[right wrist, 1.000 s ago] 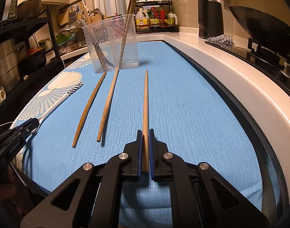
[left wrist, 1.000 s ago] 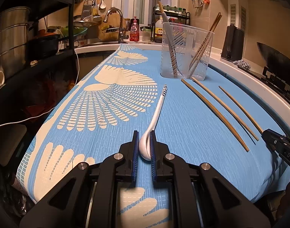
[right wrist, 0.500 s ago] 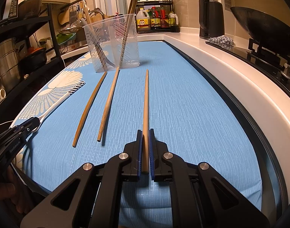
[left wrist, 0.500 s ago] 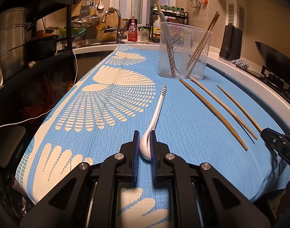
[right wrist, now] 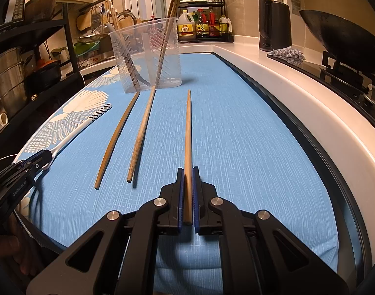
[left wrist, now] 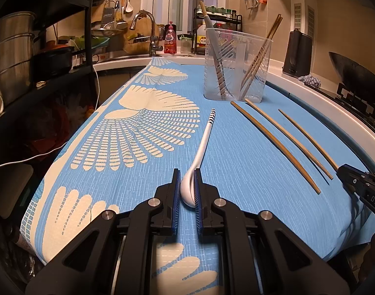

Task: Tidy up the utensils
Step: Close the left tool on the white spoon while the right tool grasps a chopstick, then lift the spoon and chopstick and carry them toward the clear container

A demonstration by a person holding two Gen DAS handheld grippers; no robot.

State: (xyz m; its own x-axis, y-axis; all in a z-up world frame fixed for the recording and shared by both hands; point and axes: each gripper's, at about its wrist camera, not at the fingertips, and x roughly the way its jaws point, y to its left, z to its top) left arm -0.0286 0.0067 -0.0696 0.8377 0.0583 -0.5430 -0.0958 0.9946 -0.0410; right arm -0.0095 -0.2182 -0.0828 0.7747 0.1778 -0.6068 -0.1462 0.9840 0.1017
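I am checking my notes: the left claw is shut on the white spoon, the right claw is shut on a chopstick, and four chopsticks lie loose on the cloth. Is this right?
Not quite. The right wrist view shows only two loose chopsticks on the cloth. The left claw is shut on the white spoon, and the right claw on a chopstick.

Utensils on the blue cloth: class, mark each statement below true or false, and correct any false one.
1. The left gripper is shut on the white spoon. True.
2. The right gripper is open and empty. False: it is shut on a chopstick.
3. Two other chopsticks lie loose on the cloth. True.
4. The clear container is empty. False: it holds chopsticks and a spoon.
5. The container lies on its side. False: it stands upright.
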